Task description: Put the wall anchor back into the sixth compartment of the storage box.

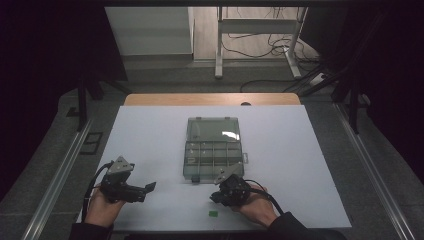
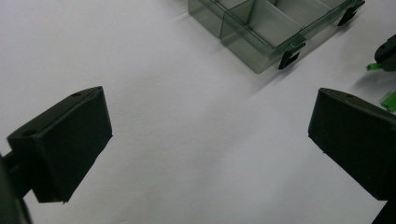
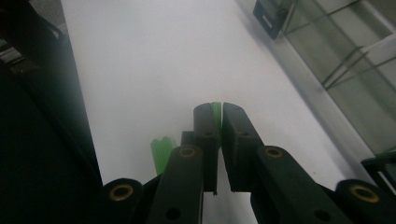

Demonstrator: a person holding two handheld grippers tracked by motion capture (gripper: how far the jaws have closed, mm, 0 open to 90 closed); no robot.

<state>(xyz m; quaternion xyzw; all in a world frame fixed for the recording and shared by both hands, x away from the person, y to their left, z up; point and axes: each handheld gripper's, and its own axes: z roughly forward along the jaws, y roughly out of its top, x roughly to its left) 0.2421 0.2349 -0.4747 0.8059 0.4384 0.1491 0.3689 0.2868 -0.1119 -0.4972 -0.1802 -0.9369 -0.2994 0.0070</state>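
Right gripper (image 3: 217,114): jaws pinched shut on a small green plastic piece (image 3: 215,112), held above the white table top (image 1: 300,165) near its front edge.
Second green piece (image 1: 213,214): lying flat on the table, just in front of that gripper.
Compartment box (image 1: 212,160): clear, lid open, just beyond the right gripper; the nearer hand for a drop.
Left gripper (image 1: 145,189): jaws wide apart, empty, at front left, pointing toward the box.
Writing: none legible.
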